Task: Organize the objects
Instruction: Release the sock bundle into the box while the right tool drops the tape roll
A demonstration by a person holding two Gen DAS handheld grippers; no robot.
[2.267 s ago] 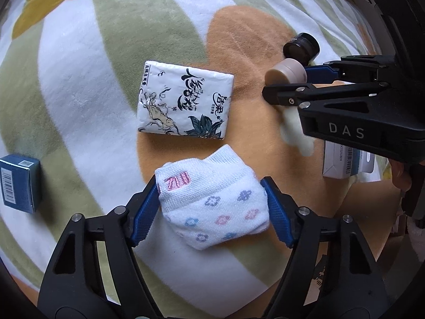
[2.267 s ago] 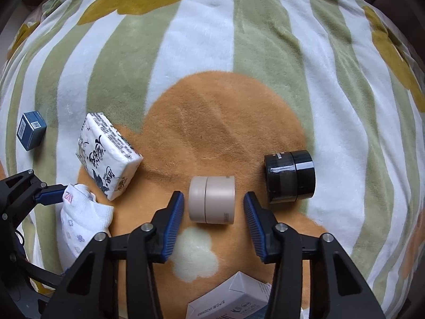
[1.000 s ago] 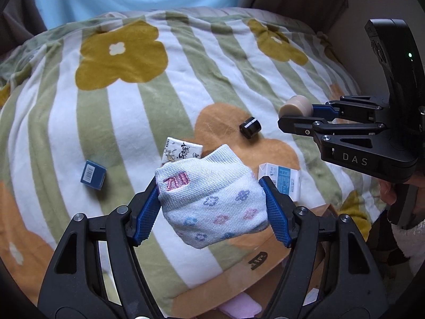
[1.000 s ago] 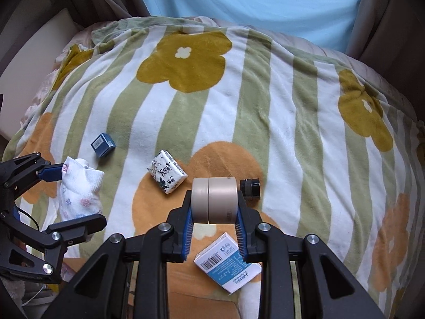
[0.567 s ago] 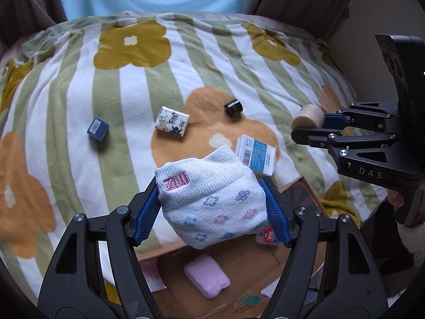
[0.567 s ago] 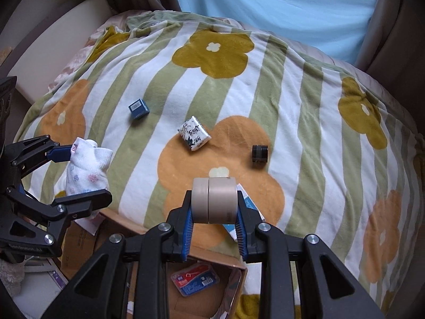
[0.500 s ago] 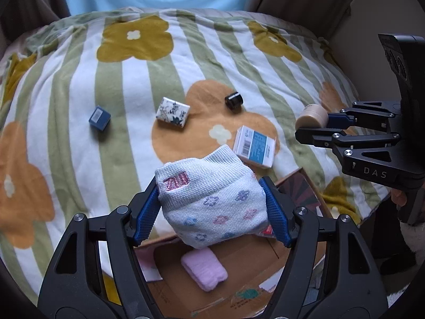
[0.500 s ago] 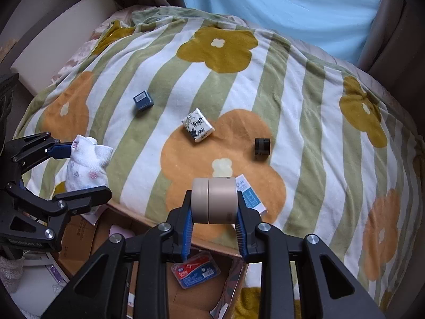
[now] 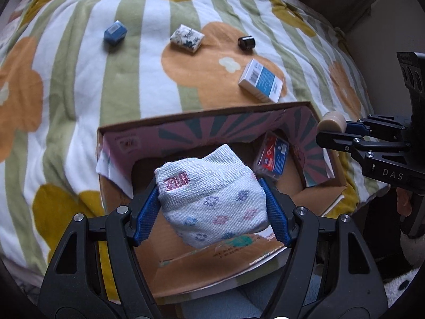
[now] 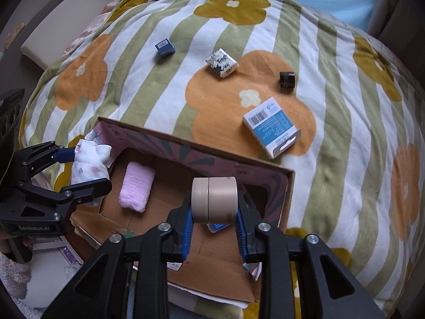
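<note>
Left tongs (image 9: 211,204) pinch a rolled white sock (image 9: 212,199) with small flower print and a pink woven mark, held above the open cardboard box (image 10: 288,186), near its left end as seen from the right wrist view. Right tongs (image 10: 213,228) pinch a beige round jar (image 10: 214,199) on its flat ends, held over the right part of the same box. The box sits against the near edge of the bed, its patterned inner flap standing up on the bed side. Inside the box: a pink folded cloth (image 10: 136,187) lying on the cardboard floor toward the left, and a red-and-blue packet (image 9: 272,156) leaning in the right part; in the right wrist view the packet is mostly hidden behind the jar. On the bed's striped flower blanket (image 10: 345,133): a white-and-blue carton (image 10: 272,126) just beyond the box's far right corner, a small black jar (image 10: 287,79) on its side farther back, a floral tissue pack (image 10: 221,62) left of it, and a small blue box (image 10: 164,47) farther left, all well apart from one another.
</note>
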